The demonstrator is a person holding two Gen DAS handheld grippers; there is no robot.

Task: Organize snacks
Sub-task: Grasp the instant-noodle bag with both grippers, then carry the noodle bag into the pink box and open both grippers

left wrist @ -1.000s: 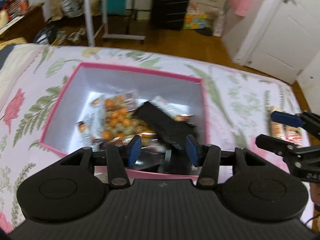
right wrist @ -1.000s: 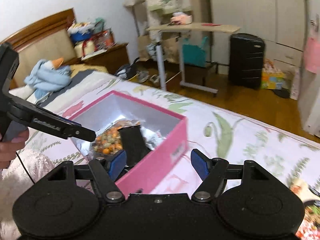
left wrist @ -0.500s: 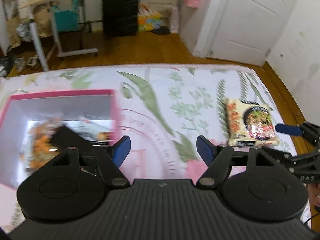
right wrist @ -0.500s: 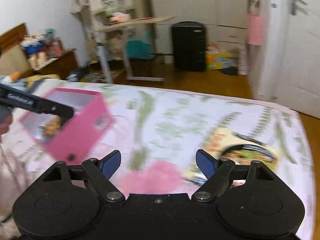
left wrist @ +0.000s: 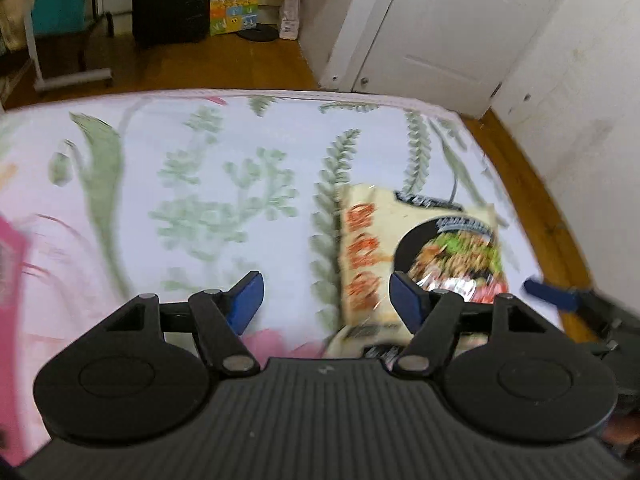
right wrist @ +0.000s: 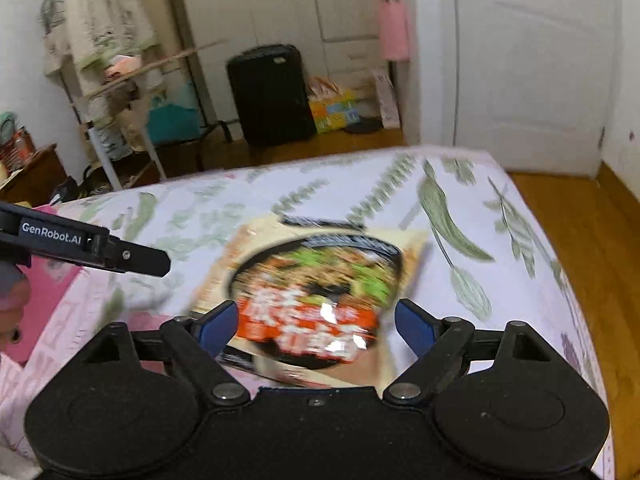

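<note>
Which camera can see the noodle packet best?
The right wrist view: the instant noodle packet lies centred, its bowl picture nearly whole, though blurred. The left wrist view shows it off to the right, partly hidden behind a gripper finger.

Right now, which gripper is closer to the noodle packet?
Right. The right gripper hangs directly over the noodle packet, opening; the left gripper sits off its left edge, closing on nothing.

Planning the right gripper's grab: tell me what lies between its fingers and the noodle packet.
Nothing. In the right wrist view the cream noodle packet with a bowl picture lies on the floral bedsheet, directly ahead of the opening right gripper.
</note>
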